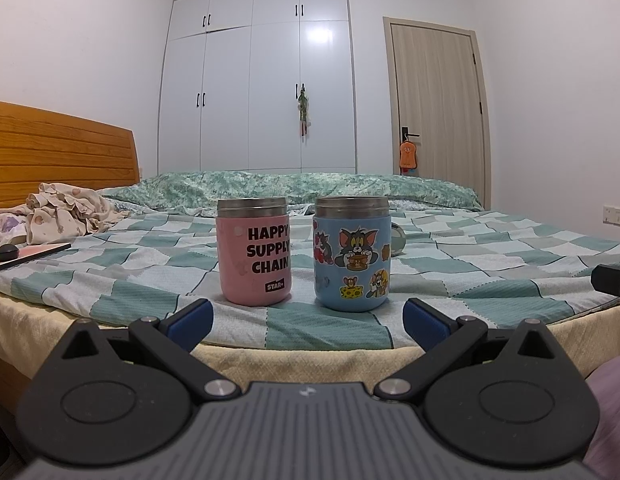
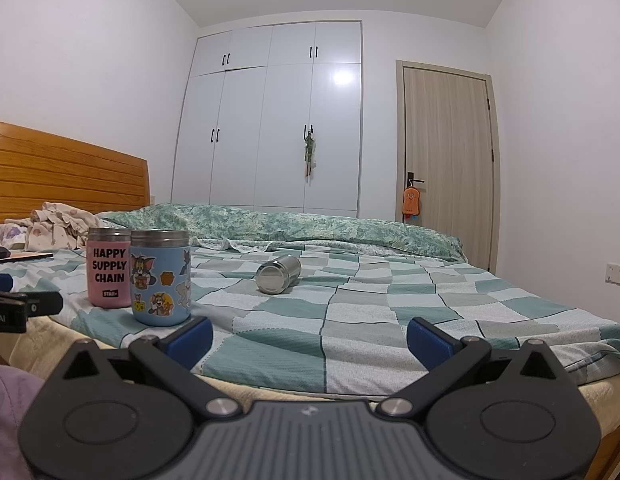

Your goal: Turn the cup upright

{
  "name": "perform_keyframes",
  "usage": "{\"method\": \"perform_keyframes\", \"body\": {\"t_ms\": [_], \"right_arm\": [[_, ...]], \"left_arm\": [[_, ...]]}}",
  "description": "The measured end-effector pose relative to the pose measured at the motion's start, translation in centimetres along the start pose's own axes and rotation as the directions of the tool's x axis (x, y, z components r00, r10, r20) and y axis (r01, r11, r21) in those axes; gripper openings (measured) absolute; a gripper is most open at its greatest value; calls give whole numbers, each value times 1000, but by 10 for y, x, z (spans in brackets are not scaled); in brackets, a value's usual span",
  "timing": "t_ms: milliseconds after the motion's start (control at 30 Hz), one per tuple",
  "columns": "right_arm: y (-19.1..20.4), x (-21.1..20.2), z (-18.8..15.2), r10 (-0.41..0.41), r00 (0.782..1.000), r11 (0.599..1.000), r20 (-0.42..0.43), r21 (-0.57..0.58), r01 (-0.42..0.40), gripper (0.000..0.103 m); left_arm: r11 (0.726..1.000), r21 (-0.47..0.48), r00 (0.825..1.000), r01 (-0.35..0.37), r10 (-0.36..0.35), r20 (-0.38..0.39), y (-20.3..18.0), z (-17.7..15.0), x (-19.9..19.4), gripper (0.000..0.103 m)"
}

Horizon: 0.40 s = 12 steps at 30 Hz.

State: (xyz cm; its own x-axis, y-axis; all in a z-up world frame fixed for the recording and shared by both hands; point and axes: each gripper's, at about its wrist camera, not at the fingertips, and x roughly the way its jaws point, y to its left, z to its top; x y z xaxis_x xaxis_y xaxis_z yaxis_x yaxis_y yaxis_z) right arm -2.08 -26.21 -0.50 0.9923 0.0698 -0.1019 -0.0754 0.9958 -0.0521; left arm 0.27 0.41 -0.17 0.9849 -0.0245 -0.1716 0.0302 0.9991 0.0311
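Observation:
A steel cup (image 2: 279,274) lies on its side on the checked bedspread, base toward me; in the left wrist view only a sliver of the steel cup (image 1: 399,239) shows behind the blue cup. A pink cup (image 1: 254,251) (image 2: 108,267) and a blue cartoon cup (image 1: 352,254) (image 2: 161,277) stand upright near the bed's front edge. My left gripper (image 1: 309,320) is open and empty, just in front of the two standing cups. My right gripper (image 2: 310,338) is open and empty at the bed's edge, well short of the lying cup.
The checked bedspread (image 2: 390,300) covers the bed. Crumpled clothes (image 1: 66,216) and a flat board with a dark ball (image 1: 6,253) lie at the left by the wooden headboard (image 1: 58,140). A wardrobe (image 2: 278,120) and a door (image 2: 450,168) stand behind.

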Motion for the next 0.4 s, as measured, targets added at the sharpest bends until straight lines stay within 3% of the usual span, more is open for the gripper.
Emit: {"method": "perform_keyframes", "body": {"t_ms": [400], "right_arm": [[0,0,0,0,1000,1000,0,0,0,103]], "left_arm": [[1000,1,1000,2,-2,2,-2,2,-1,103]]}}
